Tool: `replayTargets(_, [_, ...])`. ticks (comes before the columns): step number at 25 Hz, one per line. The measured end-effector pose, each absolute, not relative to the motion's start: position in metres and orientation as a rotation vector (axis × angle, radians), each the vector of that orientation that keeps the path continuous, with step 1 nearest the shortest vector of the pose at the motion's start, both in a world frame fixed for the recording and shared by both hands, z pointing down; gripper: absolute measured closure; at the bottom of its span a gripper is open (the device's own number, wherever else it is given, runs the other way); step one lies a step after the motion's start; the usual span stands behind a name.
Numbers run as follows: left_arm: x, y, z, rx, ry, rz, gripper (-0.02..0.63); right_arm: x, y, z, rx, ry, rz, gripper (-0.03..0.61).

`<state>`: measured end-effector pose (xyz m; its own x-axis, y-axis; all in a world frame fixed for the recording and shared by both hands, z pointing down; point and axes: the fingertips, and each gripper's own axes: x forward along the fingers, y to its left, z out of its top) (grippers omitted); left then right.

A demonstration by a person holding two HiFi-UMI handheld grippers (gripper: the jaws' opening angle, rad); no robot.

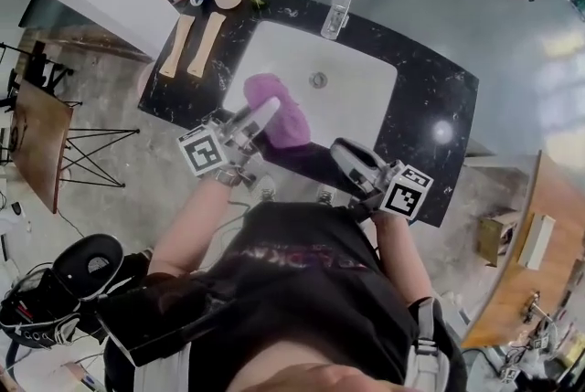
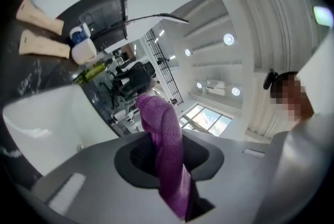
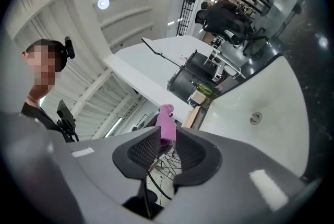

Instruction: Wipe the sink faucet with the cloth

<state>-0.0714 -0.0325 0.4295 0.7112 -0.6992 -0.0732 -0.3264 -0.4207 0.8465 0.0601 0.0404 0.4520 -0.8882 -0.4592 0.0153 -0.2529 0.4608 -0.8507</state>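
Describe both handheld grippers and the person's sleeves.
The left gripper and right gripper have pale grey bodies. Their broad jaws are lined with dark, mesh-textured pads. Each carries a white cube printed with black square markers. The person wears a black short-sleeved top.

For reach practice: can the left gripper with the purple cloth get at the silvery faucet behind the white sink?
Probably yes: left gripper, shut on the purple cloth, hangs over the white sink; nothing blocks the silvery faucet.
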Motion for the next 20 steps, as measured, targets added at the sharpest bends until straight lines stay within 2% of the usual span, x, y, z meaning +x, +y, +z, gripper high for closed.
replayTargets(3, [-0.083,-0.063,0.413,2.221,-1.029,-0.377,0.52,0.083,0.038,0.46,-0.623,2.488,-1.411,0.5])
replayTargets(7, [-0.064,-0.108,0.378,2.441,-1.129,-0.17,0.52,0.101,0.041,0.461,-0.589,2.471,-1.411,0.52])
replayTargets(14, [0.013,-0.204,0.356,2.848,-0.971,0.342,0.518,0.127,0.04,0.455,-0.812,2.346,-1.343,0.532])
replayTargets(20, [0.059,-0.277,0.39,3.115,-0.764,0.815,0.518,0.14,0.039,0.451,-1.148,2.151,-1.247,0.543])
